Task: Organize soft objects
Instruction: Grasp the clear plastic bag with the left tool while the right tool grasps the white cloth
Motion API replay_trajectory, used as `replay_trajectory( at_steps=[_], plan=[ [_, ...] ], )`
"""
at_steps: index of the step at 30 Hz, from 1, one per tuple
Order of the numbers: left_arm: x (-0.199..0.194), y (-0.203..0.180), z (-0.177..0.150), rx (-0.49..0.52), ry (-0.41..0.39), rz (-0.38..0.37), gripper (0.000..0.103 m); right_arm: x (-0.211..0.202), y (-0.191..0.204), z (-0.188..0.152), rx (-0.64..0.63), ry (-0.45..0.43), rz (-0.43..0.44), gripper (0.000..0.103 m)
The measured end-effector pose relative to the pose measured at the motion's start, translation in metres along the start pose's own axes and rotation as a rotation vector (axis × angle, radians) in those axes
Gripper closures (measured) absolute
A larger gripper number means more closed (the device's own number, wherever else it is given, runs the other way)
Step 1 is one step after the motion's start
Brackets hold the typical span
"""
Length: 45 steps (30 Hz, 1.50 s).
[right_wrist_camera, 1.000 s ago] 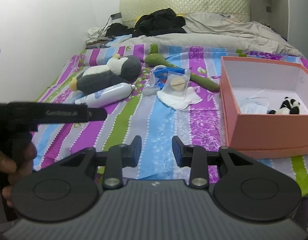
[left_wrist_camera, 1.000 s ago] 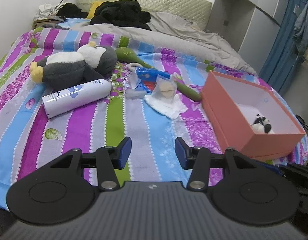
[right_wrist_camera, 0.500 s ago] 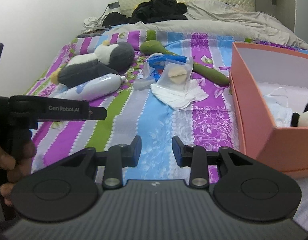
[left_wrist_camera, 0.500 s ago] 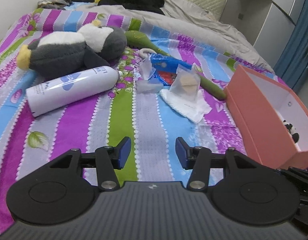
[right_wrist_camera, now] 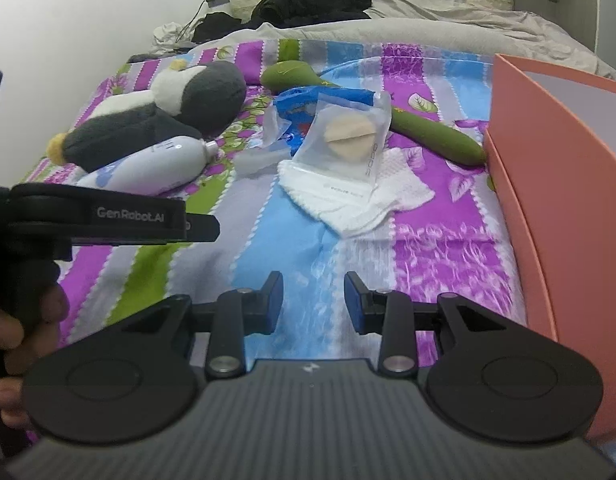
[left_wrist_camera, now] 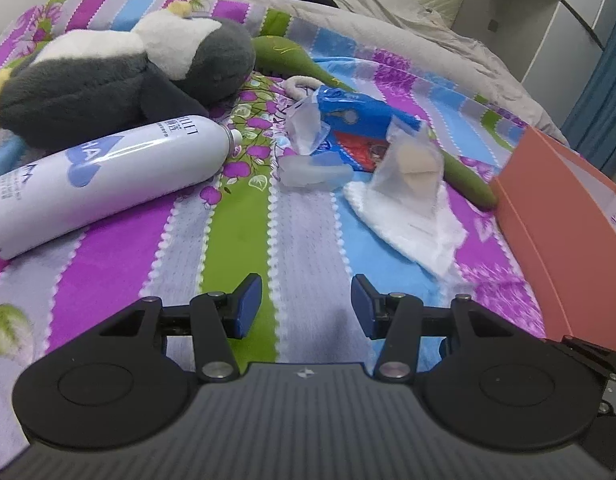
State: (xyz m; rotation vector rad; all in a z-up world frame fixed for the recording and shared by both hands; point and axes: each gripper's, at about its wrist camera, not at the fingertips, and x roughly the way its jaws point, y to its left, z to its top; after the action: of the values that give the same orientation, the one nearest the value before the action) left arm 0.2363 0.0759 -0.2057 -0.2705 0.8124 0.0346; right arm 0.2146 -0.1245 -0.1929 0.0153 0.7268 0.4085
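Tongs (left_wrist_camera: 306, 304) (right_wrist_camera: 312, 301) both agape, low over bedspread (left_wrist_camera: 308, 240).

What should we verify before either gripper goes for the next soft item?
1. Left gripper open, holding nothing: ok.
2. Right gripper open, holding nothing: ok.
3. White cloth reachable ahead of right gripper: ok, but the clear packet lies on it.
4. Penguin plush free to lift: not ok, it rests against the spray can.
5. Pink box open-topped: ok.
6. Room inside box: cannot tell.
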Motion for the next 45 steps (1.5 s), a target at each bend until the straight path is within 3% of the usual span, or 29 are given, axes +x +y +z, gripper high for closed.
replay_trajectory(
  at_steps=[8,11,24,31,35,36,45],
  plan=[
    [0.038,0.009,0.025,-0.073,-0.072,-0.012,0.042,0.039,-0.014,0.015,-0.02,-0.04,-0.019,0.066],
    [0.054,0.006,0.032,-0.059,-0.077,0.0,0.033,0.051,-0.017,0.018,-0.04,-0.045,-0.011,0.066],
    [0.093,-0.005,0.054,0.018,-0.149,0.002,0.034,0.079,-0.013,0.026,-0.115,-0.056,-0.004,0.069],
    [0.1,-0.008,0.056,0.016,-0.142,0.035,0.055,0.078,-0.013,0.025,-0.111,-0.063,-0.014,0.078],
    [0.094,-0.012,0.053,0.053,-0.143,0.059,0.067,0.074,-0.013,0.025,-0.101,-0.066,-0.024,0.089],
    [0.092,-0.012,0.052,0.052,-0.139,0.055,0.077,0.073,-0.014,0.025,-0.093,-0.064,-0.021,0.091],
    [0.067,-0.023,0.027,0.059,-0.091,0.033,0.093,0.043,-0.018,0.015,-0.038,-0.035,-0.027,0.093]
  ],
)
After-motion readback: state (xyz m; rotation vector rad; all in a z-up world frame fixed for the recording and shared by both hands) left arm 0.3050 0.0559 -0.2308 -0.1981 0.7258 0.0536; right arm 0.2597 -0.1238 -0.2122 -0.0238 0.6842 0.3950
